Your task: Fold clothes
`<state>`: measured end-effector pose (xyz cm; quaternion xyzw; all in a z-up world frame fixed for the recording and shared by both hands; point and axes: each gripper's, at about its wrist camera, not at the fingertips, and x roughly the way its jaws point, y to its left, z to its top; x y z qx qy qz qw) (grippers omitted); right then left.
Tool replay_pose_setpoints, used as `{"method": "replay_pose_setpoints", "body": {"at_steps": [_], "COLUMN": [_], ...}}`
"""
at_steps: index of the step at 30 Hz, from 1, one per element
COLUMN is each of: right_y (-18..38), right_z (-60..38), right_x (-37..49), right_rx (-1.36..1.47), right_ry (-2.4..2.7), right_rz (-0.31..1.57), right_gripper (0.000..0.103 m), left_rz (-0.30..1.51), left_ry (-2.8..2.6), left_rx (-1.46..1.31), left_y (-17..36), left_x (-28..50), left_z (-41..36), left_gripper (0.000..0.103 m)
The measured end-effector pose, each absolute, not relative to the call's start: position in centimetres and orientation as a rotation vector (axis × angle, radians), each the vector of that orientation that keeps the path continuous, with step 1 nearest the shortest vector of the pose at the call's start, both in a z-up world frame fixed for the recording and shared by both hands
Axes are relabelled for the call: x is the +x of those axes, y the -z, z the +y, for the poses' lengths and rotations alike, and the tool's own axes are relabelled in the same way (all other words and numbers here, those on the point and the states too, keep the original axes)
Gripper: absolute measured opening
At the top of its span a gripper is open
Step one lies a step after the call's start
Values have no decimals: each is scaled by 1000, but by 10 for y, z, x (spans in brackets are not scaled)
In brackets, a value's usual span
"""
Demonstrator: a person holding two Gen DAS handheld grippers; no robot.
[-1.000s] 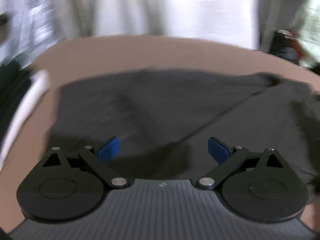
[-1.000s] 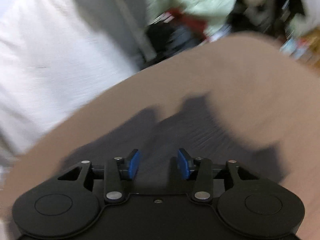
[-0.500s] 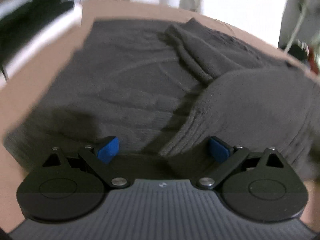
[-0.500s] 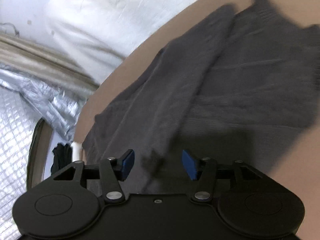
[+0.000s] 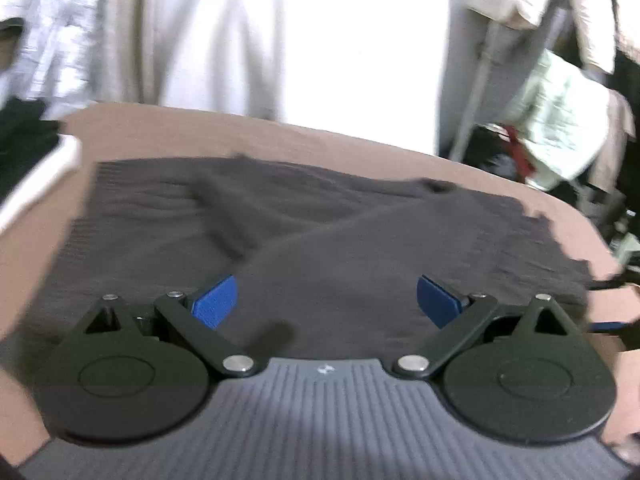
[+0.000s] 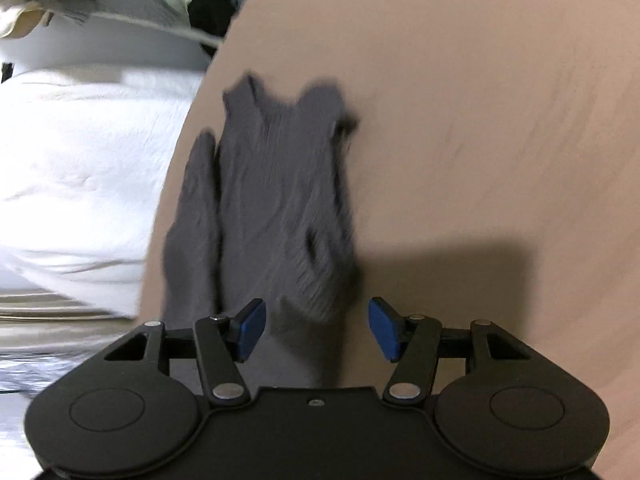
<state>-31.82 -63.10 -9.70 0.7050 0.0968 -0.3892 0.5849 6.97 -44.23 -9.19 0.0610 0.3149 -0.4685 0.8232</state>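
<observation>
Item: dark grey knit sweater (image 5: 328, 248), spread on tan table (image 5: 192, 128) ahead of both grippers. Left gripper (image 5: 325, 304): open, empty. Right gripper (image 6: 317, 330): jaws parted, widened over the last second, nothing clamped. Risk: a single layer could be snagged, undoing the folded sleeve.

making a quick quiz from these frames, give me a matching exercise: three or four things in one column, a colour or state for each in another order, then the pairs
Things:
1. sweater
2. table
3. left gripper
4. gripper pads

Descriptions:
a. blue
b. open, gripping nothing
c. dark grey, lying on the table with folds in it
d. light brown, bare on one side

Pairs: 1-c, 2-d, 3-b, 4-a
</observation>
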Motion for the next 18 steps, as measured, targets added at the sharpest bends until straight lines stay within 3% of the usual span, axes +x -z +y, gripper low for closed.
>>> {"method": "replay_pose_setpoints", "body": {"at_steps": [4,8,13,18], "right_y": [97,76,76,80], "right_z": [-627,-606,-605,-598], "right_x": [-294,-261,-274,-298], "right_rx": [1577,1240,1270,1355], "right_ry": [958,1155,1146,1164], "right_rz": [321,459,428,360], "right_gripper": [63,59,59,59], "left_rz": [756,822,764,845], "left_ry": [1053,1000,987,948], "left_rx": [149,296,431,368], "left_y": [97,97,94,96], "left_x": [52,21,-10,-10], "left_z": [-487,-521,-533,-533], "left_gripper": [98,97,98,98]}}
